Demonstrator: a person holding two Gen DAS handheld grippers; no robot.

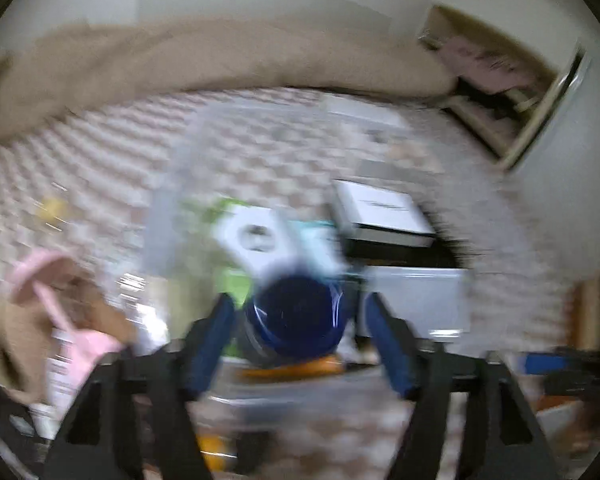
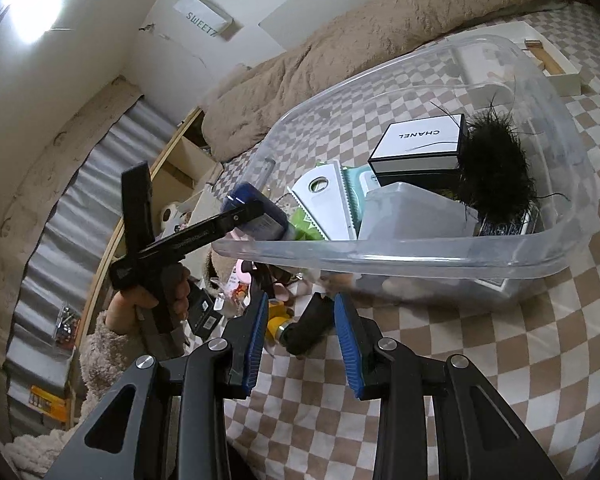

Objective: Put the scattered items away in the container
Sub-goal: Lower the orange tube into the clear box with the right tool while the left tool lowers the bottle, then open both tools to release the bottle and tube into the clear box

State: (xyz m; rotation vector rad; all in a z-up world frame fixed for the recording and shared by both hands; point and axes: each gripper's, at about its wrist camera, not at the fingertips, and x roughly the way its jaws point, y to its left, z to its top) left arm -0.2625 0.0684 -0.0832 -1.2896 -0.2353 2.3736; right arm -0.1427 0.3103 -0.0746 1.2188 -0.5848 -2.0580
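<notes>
A dark blue jar point(image 1: 296, 316) sits between the fingers of my left gripper point(image 1: 298, 300), with a gap showing on each side, so the jaws stand open. From the right wrist view the same jar point(image 2: 256, 208) hangs at the left rim of the clear plastic container point(image 2: 420, 248), one left finger point(image 2: 220, 226) lying across it. My right gripper point(image 2: 302, 296) hovers just in front of the container, shut on a small yellow-and-black item point(image 2: 300, 332) that spans its blue pads. Inside the container lie a white box point(image 2: 418, 142), a black fluffy thing point(image 2: 496, 168) and a grey box point(image 2: 408, 216).
The container rests on a checkered bed sheet point(image 2: 500, 360) with a beige duvet point(image 2: 340, 40) behind. A heap of small items point(image 2: 240, 284) lies left of the container. A hand point(image 2: 140, 300) holds the left gripper. A white tray point(image 2: 556, 68) sits at the back right.
</notes>
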